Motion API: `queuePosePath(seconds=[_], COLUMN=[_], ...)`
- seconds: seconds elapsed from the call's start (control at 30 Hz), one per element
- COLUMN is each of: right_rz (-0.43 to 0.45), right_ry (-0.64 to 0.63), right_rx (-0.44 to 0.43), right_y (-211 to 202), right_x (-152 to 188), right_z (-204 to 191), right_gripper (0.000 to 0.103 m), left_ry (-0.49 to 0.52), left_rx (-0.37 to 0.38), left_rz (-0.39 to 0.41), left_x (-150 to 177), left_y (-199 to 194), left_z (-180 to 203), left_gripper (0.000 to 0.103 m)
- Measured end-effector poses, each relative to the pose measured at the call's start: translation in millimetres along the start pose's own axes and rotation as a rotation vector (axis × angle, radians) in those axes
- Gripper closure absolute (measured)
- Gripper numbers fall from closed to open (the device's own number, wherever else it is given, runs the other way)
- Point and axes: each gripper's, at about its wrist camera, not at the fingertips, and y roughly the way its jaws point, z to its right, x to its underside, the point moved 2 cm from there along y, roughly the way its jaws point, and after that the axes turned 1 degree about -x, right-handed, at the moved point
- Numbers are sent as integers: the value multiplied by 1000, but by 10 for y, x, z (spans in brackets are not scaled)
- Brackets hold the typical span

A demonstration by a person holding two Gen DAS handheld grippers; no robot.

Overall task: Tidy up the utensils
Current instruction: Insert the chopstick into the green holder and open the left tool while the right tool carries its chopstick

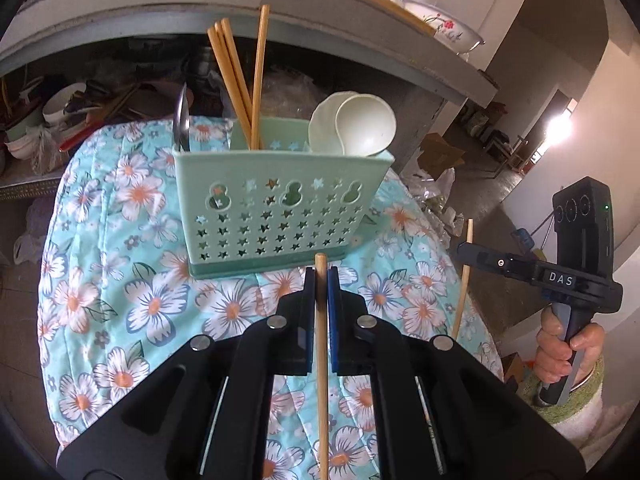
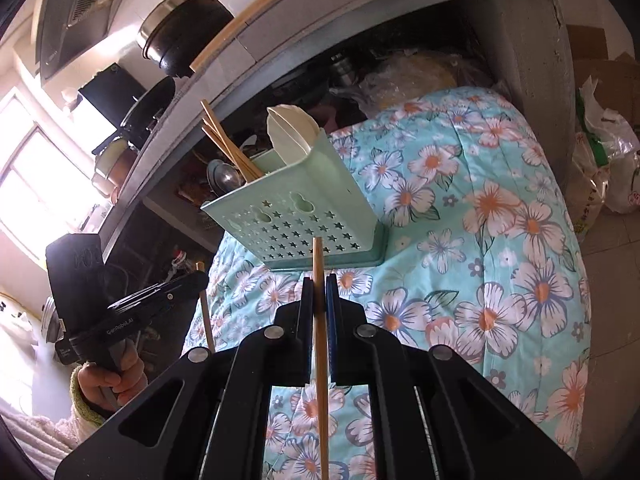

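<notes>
Chopsticks sit clamped in both grippers. Nearest in the left wrist view, the left gripper [image 1: 321,276] has its jaws pressed together on a wooden chopstick [image 1: 321,360] that runs up between the pads, its tip poking just past them. To the right in that view, the right gripper [image 1: 466,250] appears side-on, held by a hand [image 1: 560,350], with its own chopstick [image 1: 464,280] standing nearly upright; the right wrist view shows its jaws closed on that right chopstick [image 2: 319,320] in the same way. Below both lies a floral quilted cloth [image 1: 120,280] in teal, white and orange. Just beyond the fingertips stands a mint-green utensil caddy [image 1: 280,208] with star cut-outs, resting on the cloth. Its middle compartment holds several sorted chopsticks [image 1: 240,84] leaning upward, a metal spoon [image 1: 183,120] stands at its left end and white ceramic spoons [image 1: 356,124] fill the right end. Behind the caddy, a concrete counter ledge [image 1: 360,52] overhangs cluttered bowls [image 1: 60,108] and bags.
</notes>
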Motion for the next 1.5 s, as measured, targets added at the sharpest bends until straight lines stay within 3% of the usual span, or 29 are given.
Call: queuePosePath(seconds=[0.23,0.57,0.7,0.87,1.2,1.5], right_rz=[41,37,30,24,17,11], right_ry=[-10,7,13,14,24,22], right_rx=[3,9,9,14,23,22], right_y=[-218,-231,-201,-198,-192,-174], right_x=[12,36,42,40,45,61], right_z=[-46,-26,-30,-28,8,-6], right_gripper=[97,97,97,97,97,97], left_ry=[25,21,-1,-13,-12,-14], left_rx=[37,34,7,-81,-125,-120], left_rz=[149,582,665,680,636,614], left_x=[-326,-1228,-1462,-1574,-1455,-1231], left_y=[-595,-1468,-1408,-1037,-333,35], left_z=[156,268,240,167,14,3], left_gripper=[98,98,98,98,98,98])
